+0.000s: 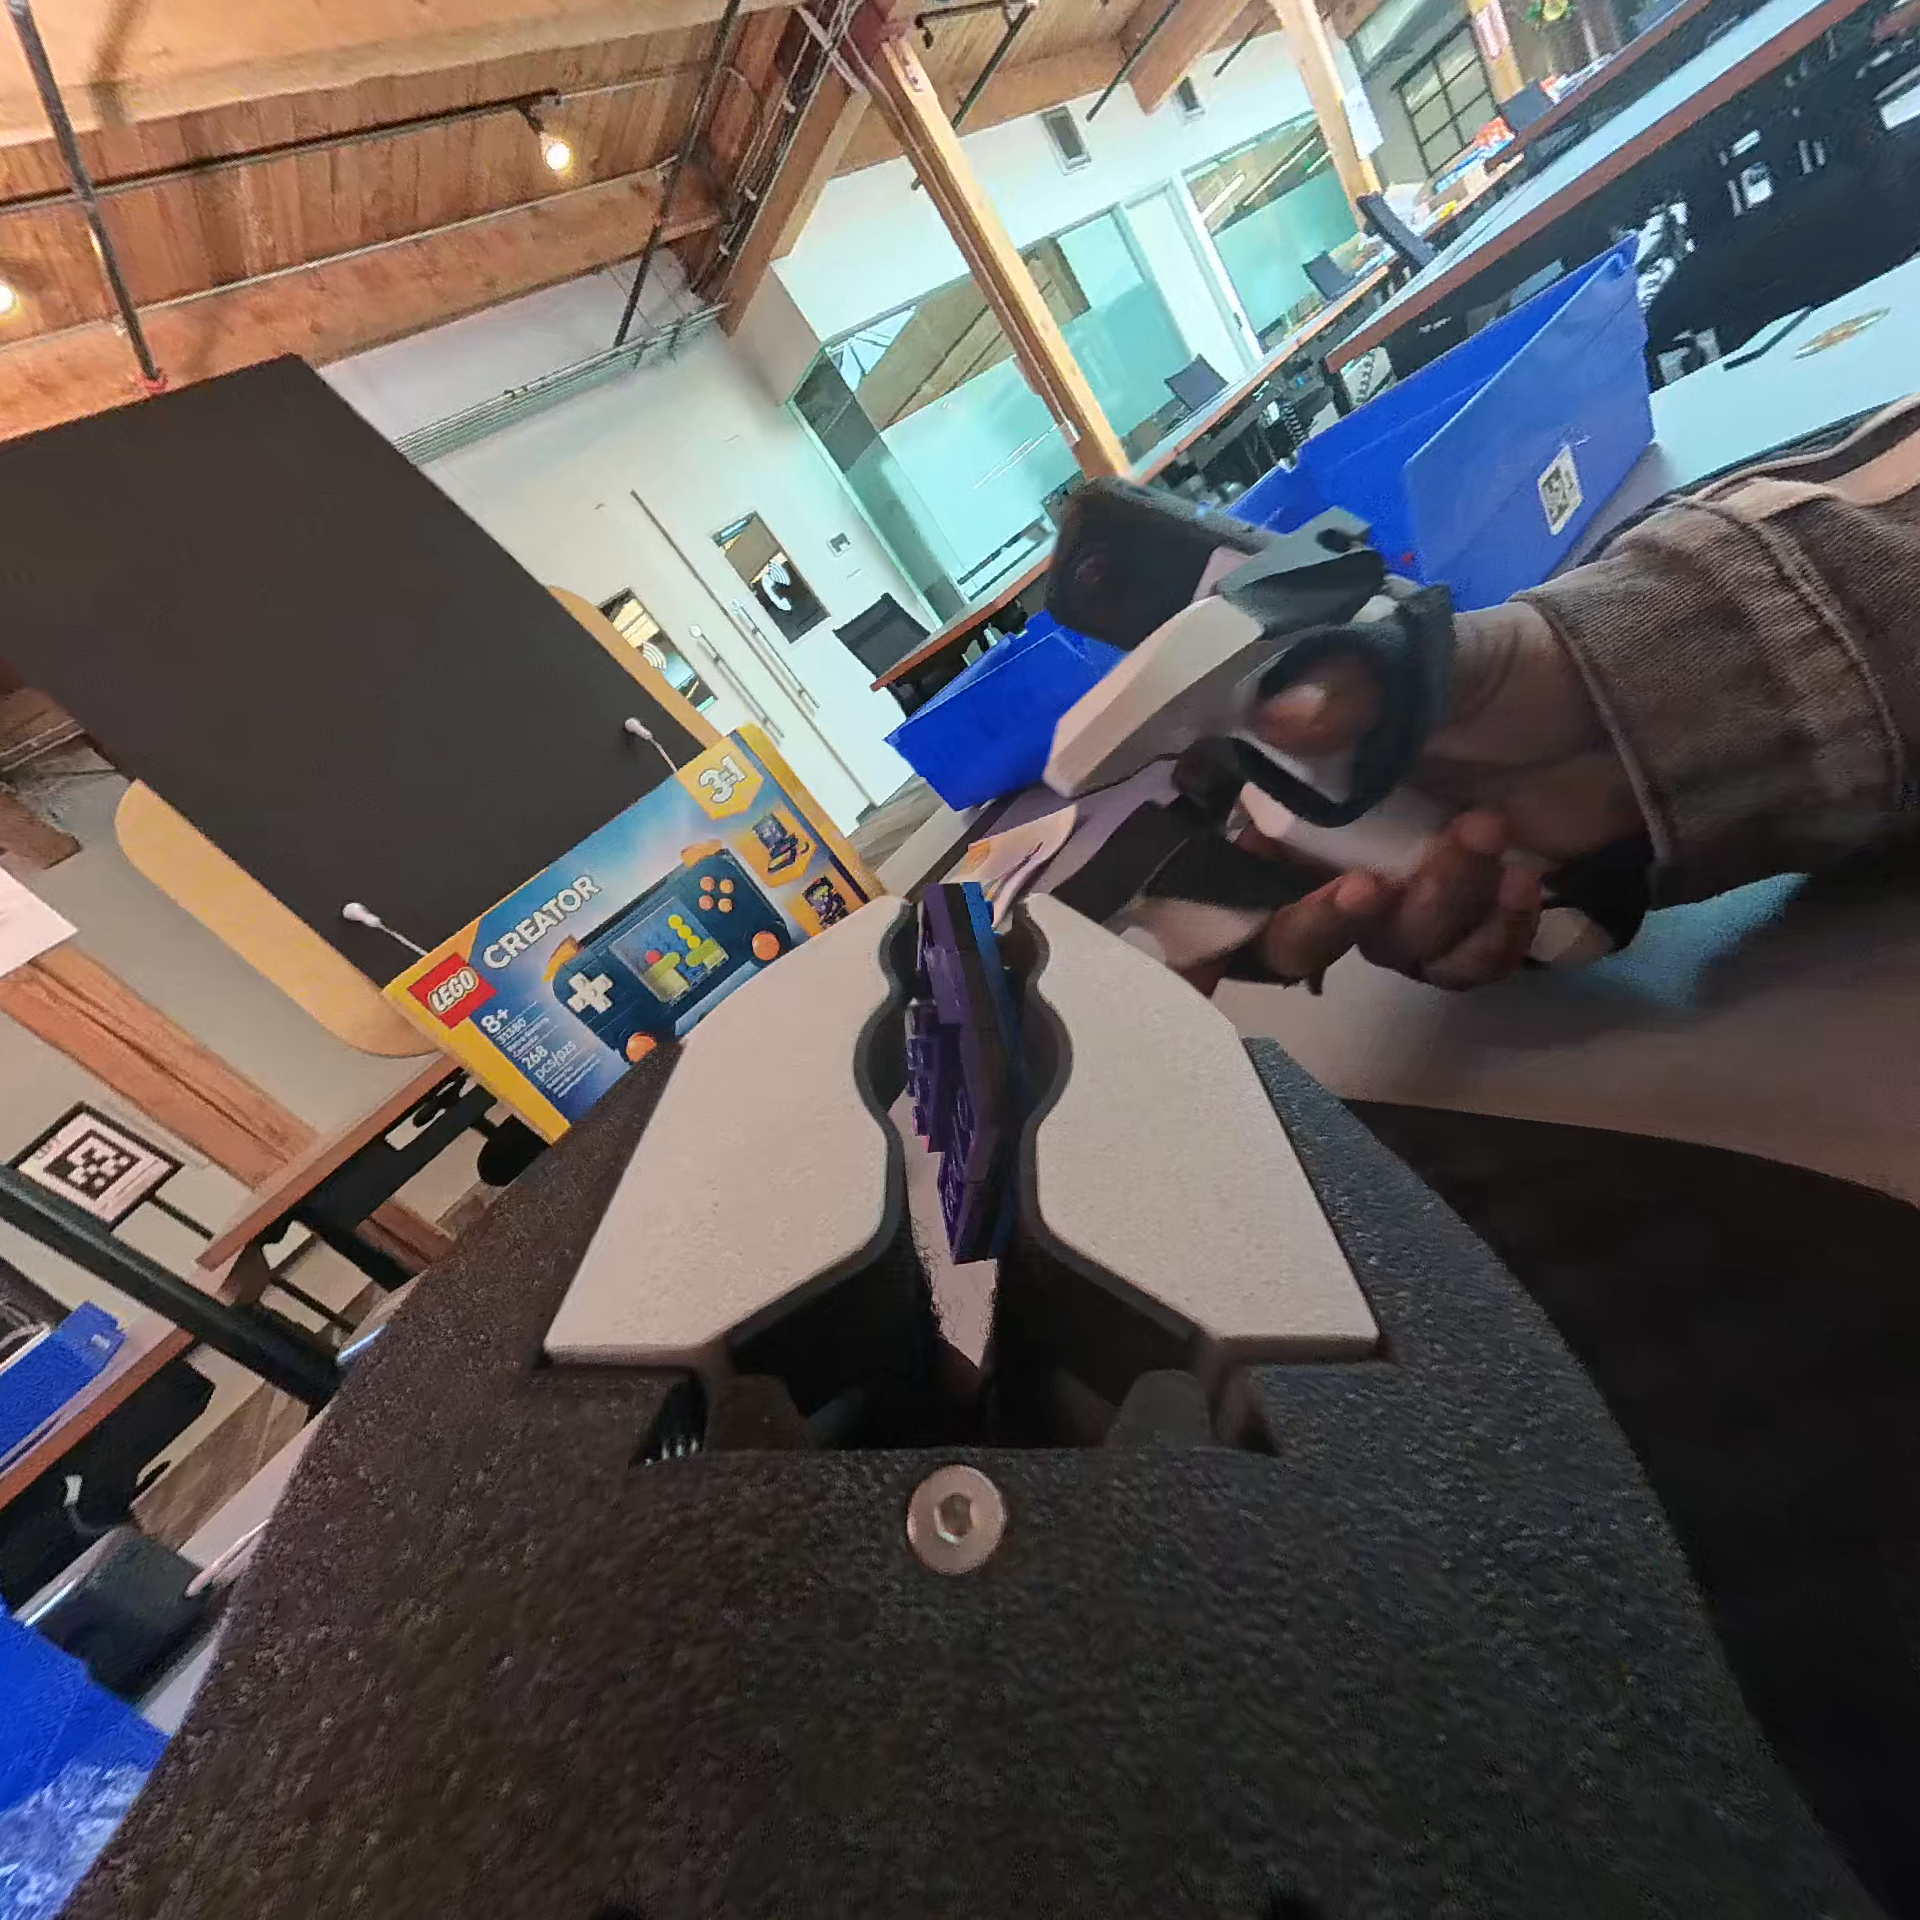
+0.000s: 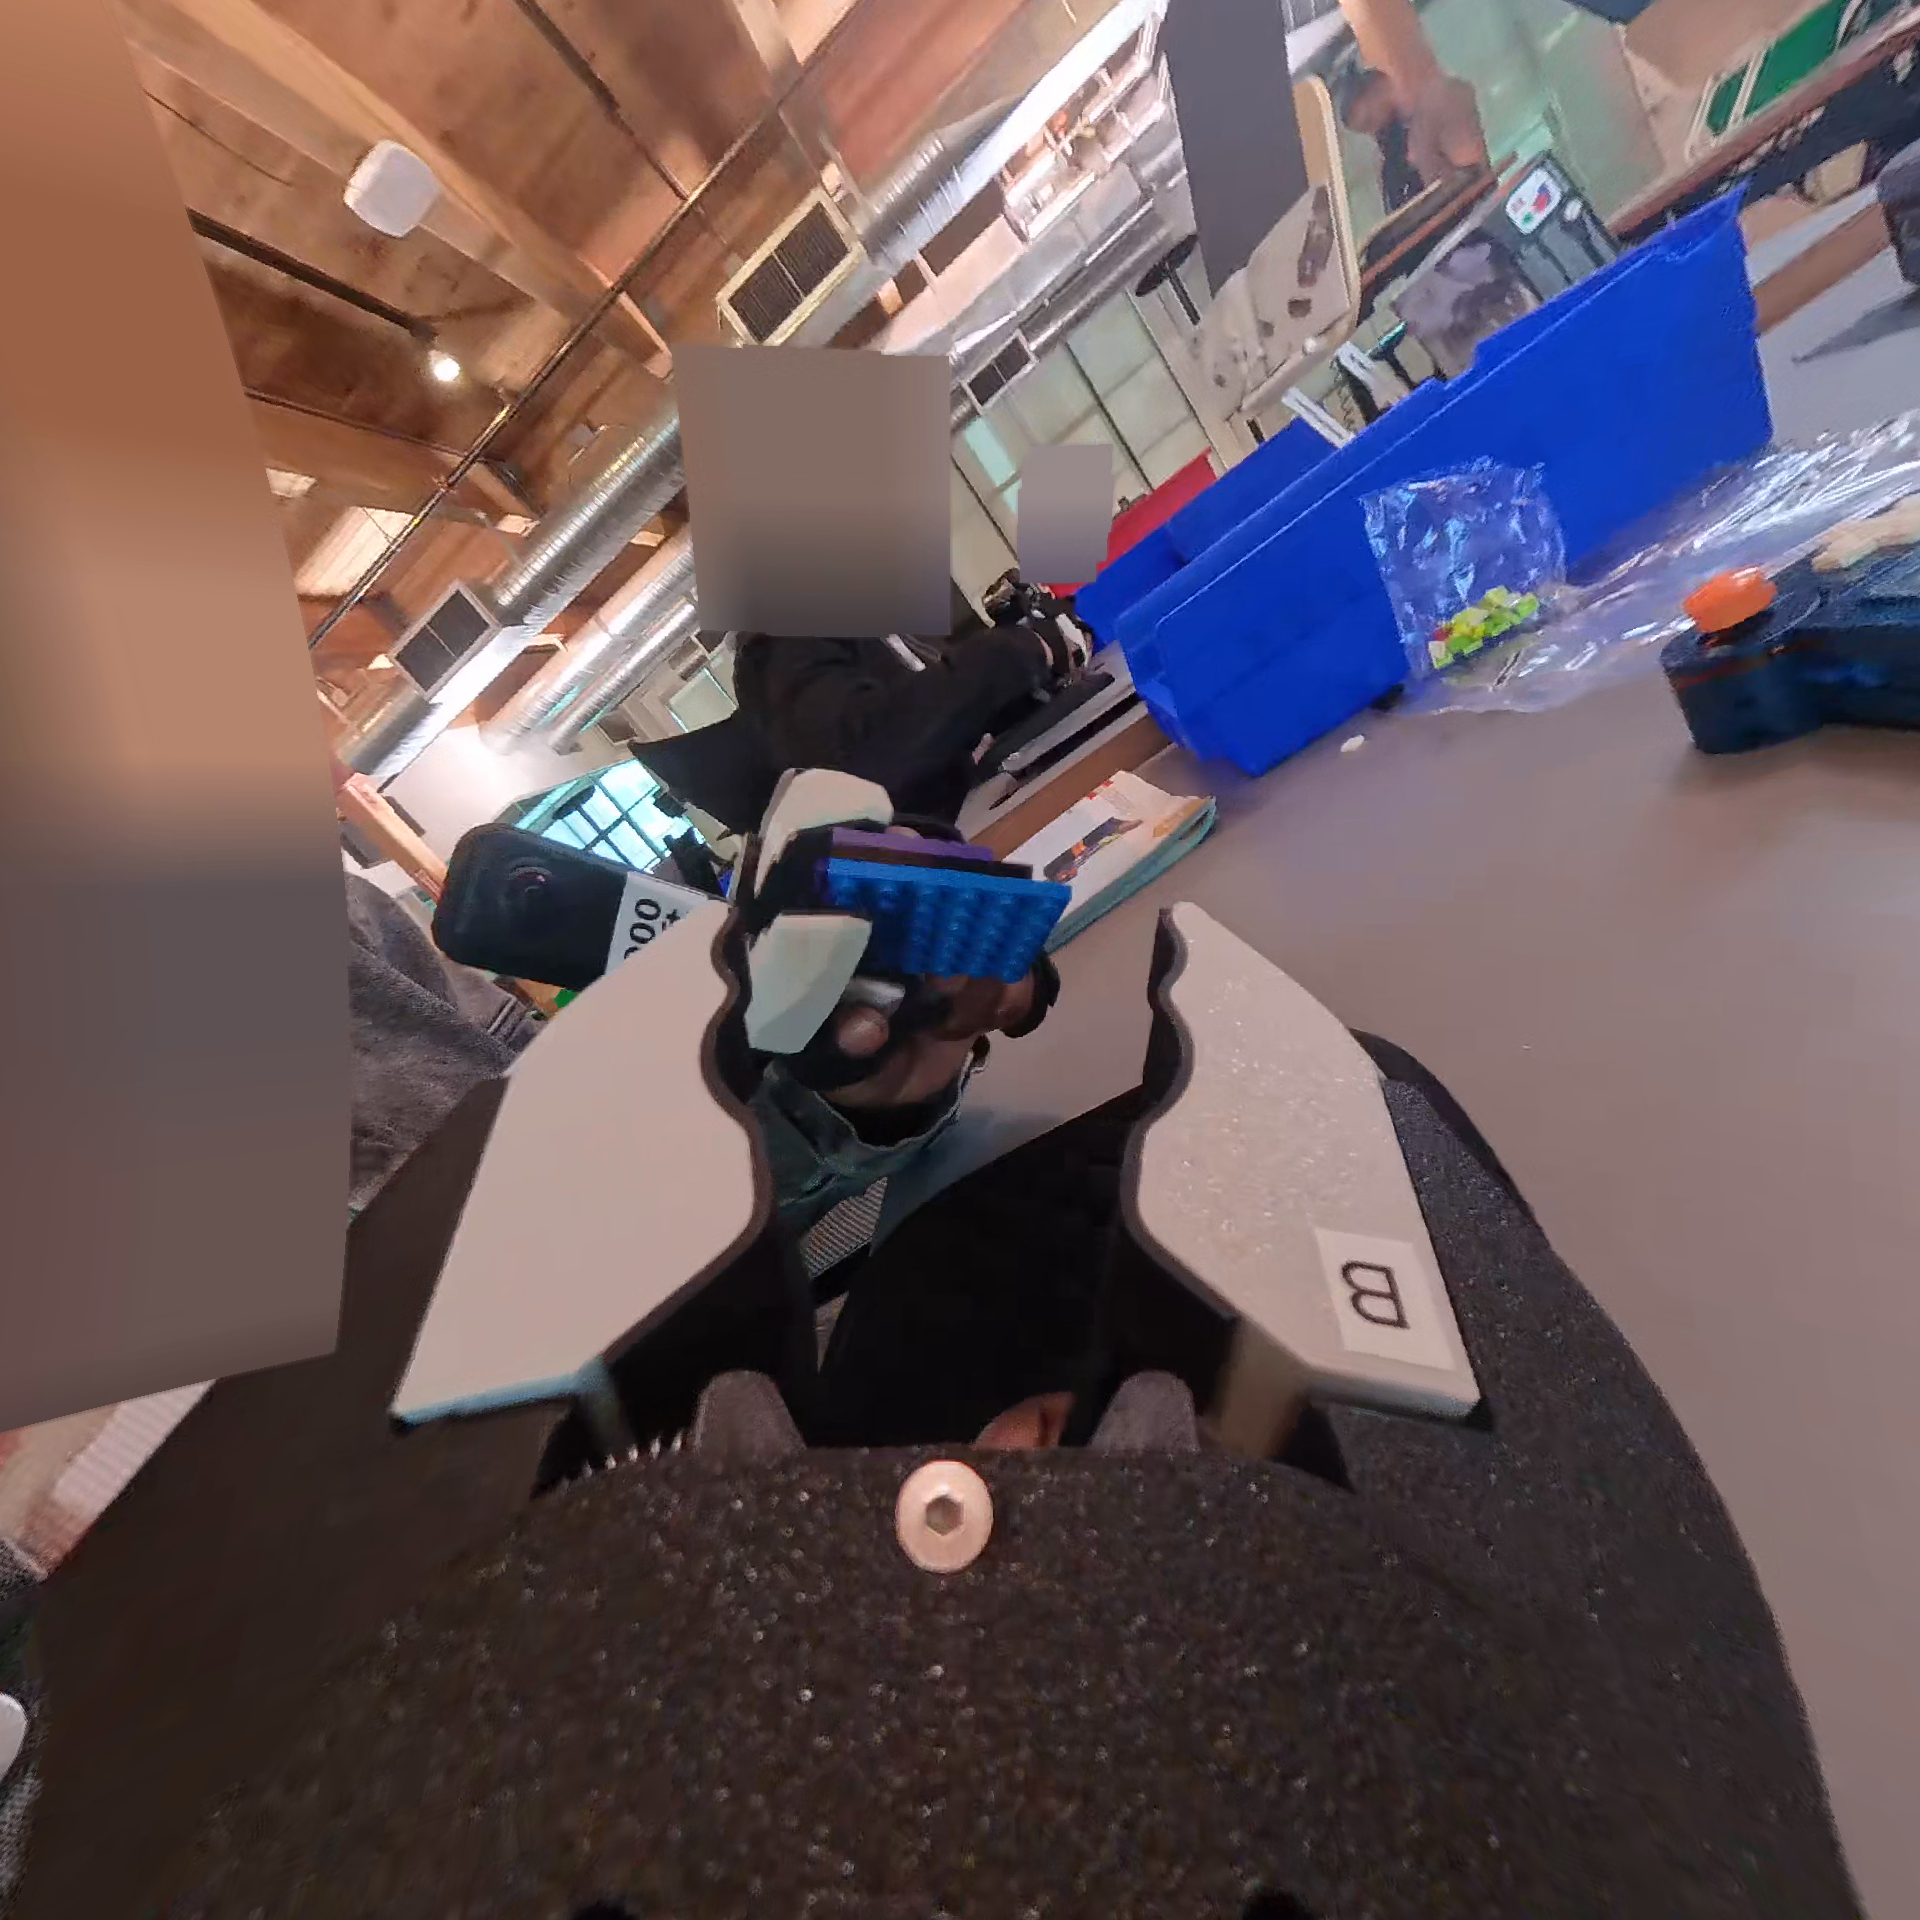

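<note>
My left gripper [image 1: 961,920] is shut on a flat brick assembly [image 1: 961,1081], a blue plate with purple pieces on it, held edge-on between the pads. In the right wrist view the same left gripper [image 2: 821,894] holds the blue plate [image 2: 945,925] out flat, with the purple layer on top. My right gripper [image 2: 951,925] is open and empty, its fingers on either side of the plate's near end but apart from it. In the left wrist view the right gripper [image 1: 1049,831] sits close to the right, held by a hand in a brown sleeve.
A toy brick box [image 1: 623,966] stands behind on the grey table [image 2: 1455,935]. Blue bins [image 2: 1455,520] line the far side. A clear bag with lime-green pieces [image 2: 1475,592], a dark blue brick model with an orange button [image 2: 1808,665] and a booklet [image 2: 1122,842] lie on the table. Only a small space, under 4 cm, lies between the two pairs of fingers.
</note>
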Motion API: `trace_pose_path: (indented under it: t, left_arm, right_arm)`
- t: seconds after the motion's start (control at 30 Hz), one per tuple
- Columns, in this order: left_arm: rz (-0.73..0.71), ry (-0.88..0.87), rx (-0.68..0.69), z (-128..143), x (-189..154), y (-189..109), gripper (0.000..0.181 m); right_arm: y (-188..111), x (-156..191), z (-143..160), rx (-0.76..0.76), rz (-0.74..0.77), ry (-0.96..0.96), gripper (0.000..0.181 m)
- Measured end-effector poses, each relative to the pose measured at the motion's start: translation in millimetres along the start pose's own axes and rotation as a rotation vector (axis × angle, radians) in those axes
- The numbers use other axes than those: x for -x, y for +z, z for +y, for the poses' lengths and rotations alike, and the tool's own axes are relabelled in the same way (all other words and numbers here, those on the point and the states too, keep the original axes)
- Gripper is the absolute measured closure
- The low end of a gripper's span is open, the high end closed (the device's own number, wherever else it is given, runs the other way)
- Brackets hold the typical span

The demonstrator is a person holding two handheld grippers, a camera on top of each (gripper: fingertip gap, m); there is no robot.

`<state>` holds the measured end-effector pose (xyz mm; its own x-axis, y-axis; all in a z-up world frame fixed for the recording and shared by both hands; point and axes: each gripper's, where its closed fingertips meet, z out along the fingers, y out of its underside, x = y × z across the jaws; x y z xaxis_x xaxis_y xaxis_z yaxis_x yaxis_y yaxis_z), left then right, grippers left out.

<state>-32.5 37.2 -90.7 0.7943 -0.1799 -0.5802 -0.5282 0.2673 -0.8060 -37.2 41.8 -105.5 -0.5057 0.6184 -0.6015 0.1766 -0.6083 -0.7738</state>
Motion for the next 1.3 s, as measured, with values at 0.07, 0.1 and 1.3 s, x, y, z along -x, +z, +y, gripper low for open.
trace_pose_path:
  t: [0.07,0.1,1.3]
  left_arm:
    - [0.030,0.006,-0.009,-2,-7,1,0.165]
    - [0.036,0.015,-0.010,-2,-9,2,0.165]
    - [0.100,-0.516,0.896,145,34,-104,0.125]
  right_arm:
    - [8,4,2,0.024,-0.027,0.034,0.106]
    - [11,5,5,0.050,-0.047,0.054,0.105]
    - [-38,-14,5,0.195,0.120,-0.490,0.125]
